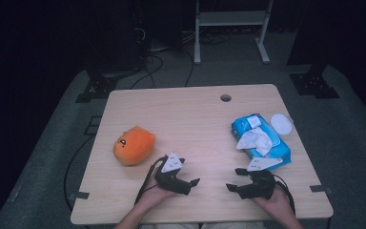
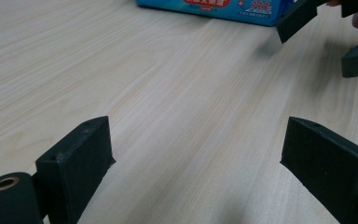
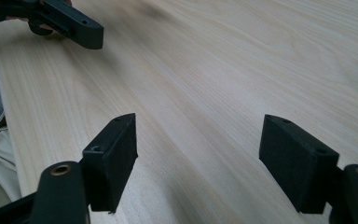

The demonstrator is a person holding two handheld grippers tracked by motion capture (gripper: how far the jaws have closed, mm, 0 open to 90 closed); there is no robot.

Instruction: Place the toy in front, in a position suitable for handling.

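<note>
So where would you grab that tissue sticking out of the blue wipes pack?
Probably pinch the crumpled white tissue where it bunches above the blue wipes pack, coming from above with the right gripper, nearest and open; the tissue stands proud of the flat pack top.

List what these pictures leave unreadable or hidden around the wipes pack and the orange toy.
- Wipes pack: left gripper view, top edge cuts it off, print partly legible.
- Orange toy: high view, face too small and dim to read.
- White lid: high view, too small to identify surely.
</note>
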